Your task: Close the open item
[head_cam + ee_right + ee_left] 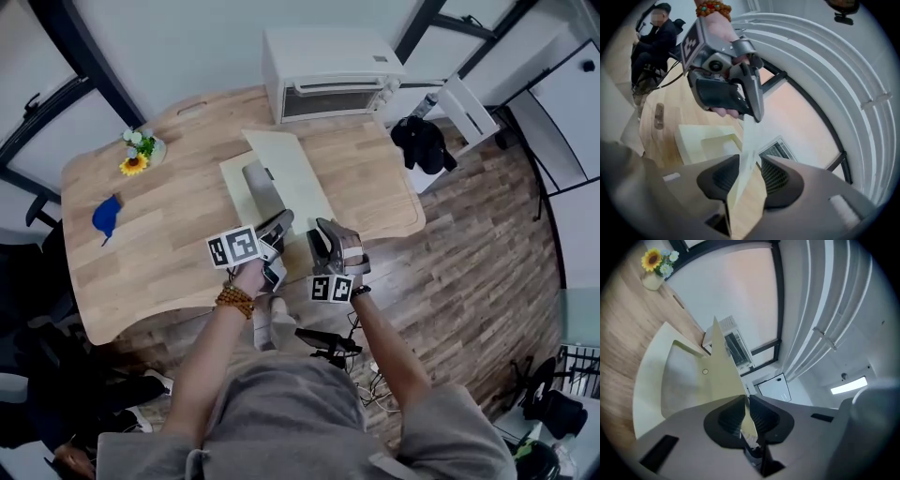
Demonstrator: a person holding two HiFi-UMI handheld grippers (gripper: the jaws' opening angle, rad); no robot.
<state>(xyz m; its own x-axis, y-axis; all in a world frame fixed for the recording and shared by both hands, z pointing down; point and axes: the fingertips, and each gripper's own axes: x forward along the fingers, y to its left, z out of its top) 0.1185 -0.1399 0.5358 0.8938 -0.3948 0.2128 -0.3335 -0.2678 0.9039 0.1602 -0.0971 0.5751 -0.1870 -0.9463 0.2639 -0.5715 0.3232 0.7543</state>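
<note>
A cream flat box [246, 183] lies on the wooden table [159, 244] with its hinged lid [291, 169] raised. My left gripper [279, 227] is at the lid's near edge. In the left gripper view its jaws [746, 414] are shut on that thin lid [723, 371], above the box's hollow base [651, 376]. My right gripper [324, 236] is just to the right of it. In the right gripper view the lid [751, 140] runs between the jaws [751, 176], close to the left pad with a gap on the right. The left gripper [726, 89] pinches the lid higher up.
A white toaster oven [330, 73] stands at the table's far edge. A small pot of sunflowers [139, 152] and a blue object [106, 216] sit at the left. A white chair with a black bag [427, 141] is at the right. A person [654, 37] sits beyond the table.
</note>
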